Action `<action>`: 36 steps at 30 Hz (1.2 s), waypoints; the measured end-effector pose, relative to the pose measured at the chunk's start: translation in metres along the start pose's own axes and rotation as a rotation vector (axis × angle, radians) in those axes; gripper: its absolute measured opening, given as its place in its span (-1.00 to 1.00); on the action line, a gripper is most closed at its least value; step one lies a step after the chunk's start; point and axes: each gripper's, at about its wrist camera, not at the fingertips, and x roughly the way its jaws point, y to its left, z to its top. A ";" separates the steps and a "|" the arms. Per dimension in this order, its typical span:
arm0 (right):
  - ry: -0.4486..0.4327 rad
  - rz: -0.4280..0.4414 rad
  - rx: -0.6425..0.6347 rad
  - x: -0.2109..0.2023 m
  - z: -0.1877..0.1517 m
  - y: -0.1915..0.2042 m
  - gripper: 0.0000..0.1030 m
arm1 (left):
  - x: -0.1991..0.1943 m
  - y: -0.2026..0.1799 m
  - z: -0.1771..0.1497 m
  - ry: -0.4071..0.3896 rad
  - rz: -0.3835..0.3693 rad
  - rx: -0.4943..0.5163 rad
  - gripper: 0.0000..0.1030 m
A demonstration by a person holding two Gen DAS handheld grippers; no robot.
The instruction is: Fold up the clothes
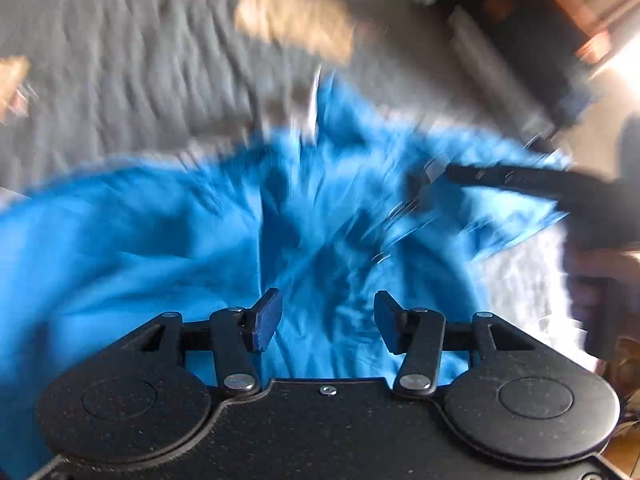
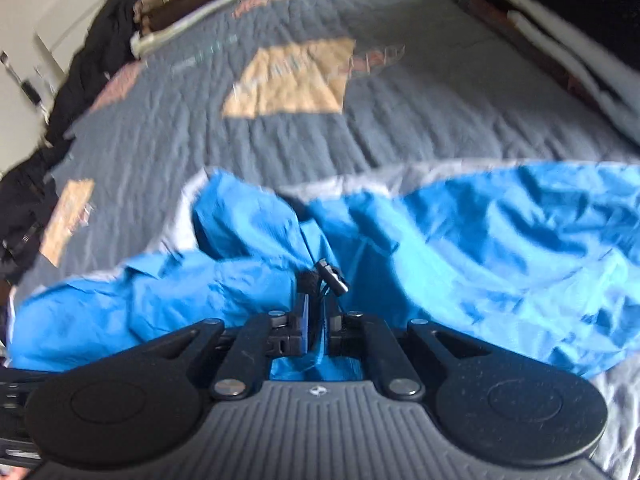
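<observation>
My left gripper [image 1: 326, 320] hangs above the blue jacket [image 1: 180, 248], jaws spread wide w/ nothing between the pads, only crumpled cloth under the gap. Left wrist view is badly motion-blurred, so I can't tell if the fingertips touch the fabric or sit just over it. The tool points forward & down across the garment toward the far side of the bed.

My right gripper [image 2: 317, 320] is pinched nearly together on a fold of the jacket [image 2: 500, 248]; blue cloth shows between the pads & bunches up just ahead of them. A small black cord toggle [image 2: 332, 276] pokes up right beside the fingertips. From the left wrist cam I see the right gripper [image 1: 432, 184] reaching in from the right side, roughly level, its tip over the jacket's right part, w/ a hand [image 1: 588, 280] on its grip near the frame's right edge.

Jacket lies rumpled on the near part of the grey quilt [image 2: 440, 120], a pale lining edge showing along its far rim. Tan patch [image 2: 292, 80] sits mid-quilt, well apart from the jacket; another tan patch [image 2: 66, 220] is near the left edge. Dark clothing pile [image 2: 80, 80] runs along the bed's left edge.
</observation>
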 end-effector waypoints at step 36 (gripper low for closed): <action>0.320 -0.009 -0.299 0.078 -0.099 0.102 -0.90 | -0.063 0.224 -0.057 -0.036 0.590 -0.444 -1.00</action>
